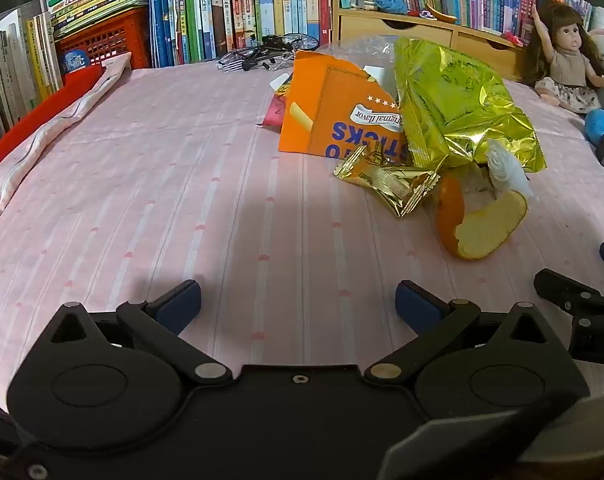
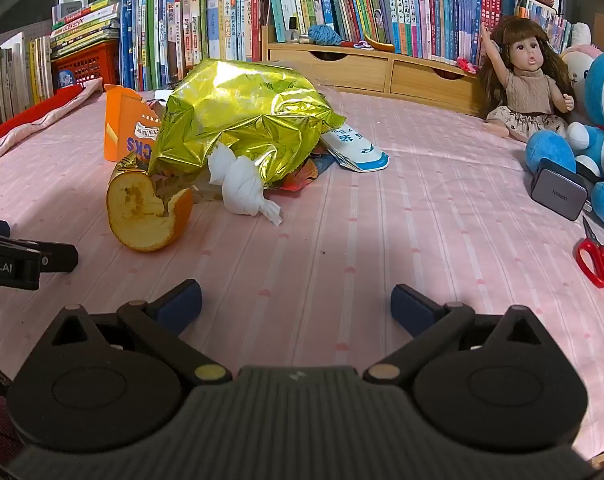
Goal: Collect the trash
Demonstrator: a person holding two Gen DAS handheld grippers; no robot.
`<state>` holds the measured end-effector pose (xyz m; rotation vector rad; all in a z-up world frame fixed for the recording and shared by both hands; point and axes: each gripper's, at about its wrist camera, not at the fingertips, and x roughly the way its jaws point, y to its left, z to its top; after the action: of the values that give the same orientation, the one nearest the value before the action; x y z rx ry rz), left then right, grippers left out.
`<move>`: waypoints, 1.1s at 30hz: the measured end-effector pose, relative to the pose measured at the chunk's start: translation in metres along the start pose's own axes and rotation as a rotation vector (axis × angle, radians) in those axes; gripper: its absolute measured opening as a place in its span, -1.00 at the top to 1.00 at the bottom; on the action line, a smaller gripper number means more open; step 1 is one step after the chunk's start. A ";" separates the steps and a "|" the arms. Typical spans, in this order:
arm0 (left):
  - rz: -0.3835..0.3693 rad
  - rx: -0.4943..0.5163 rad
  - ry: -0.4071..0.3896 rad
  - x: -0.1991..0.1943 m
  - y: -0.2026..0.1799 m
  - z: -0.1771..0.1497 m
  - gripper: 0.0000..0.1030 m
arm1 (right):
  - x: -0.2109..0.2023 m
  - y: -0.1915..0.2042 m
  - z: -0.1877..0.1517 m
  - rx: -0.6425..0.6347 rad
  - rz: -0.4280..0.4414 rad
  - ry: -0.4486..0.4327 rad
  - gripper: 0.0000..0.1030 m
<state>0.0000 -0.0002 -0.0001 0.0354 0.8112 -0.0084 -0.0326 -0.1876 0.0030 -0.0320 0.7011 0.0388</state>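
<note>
Both pairs of tongs sit closest to my cameras, each spread wide with nothing between the blue pads. My left tongs [image 1: 297,306] hover just above the pink striped sheet [image 1: 181,200], holding nothing and touching nothing; my right tongs [image 2: 295,303] are the same, jaws far apart over bare cloth. I cannot tell whether the sheet covers a bed or a bench.

Trash lies in one heap ahead, up and to the right of the left tongs, up and to the left of the right ones. I count one orange peel [image 2: 147,210], curled like a cup at the near edge of the heap. One crumpled white tissue [image 2: 243,190] lies just beside it, partly tucked under one big gold foil bag [image 2: 241,120] that drapes over the pile. One small gold wrapper [image 1: 390,180] rests against the peel, touching one orange potato-sticks box [image 1: 330,108] that stands behind. One white-and-blue packet [image 2: 356,148] sticks out on the far side of the foil bag, and a pink wrapper [image 1: 273,110] peeks out beside the box; other scraps under the foil are too hidden for me to count.

Well apart on the right I see one doll [image 2: 528,84], one blue plush toy [image 2: 598,120], one grey charger [image 2: 558,196] and one pair of red scissors [image 2: 600,260]. Rows of books [image 2: 342,8] line the back, with one red crate [image 1: 105,40] at left.
</note>
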 end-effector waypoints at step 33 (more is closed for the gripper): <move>-0.005 -0.002 0.007 0.000 0.001 0.000 -1.00 | 0.002 -0.002 0.001 -0.001 0.001 0.003 -1.00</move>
<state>-0.0002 0.0012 0.0003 0.0314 0.8179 -0.0117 -0.0308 -0.1893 0.0025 -0.0327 0.7037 0.0398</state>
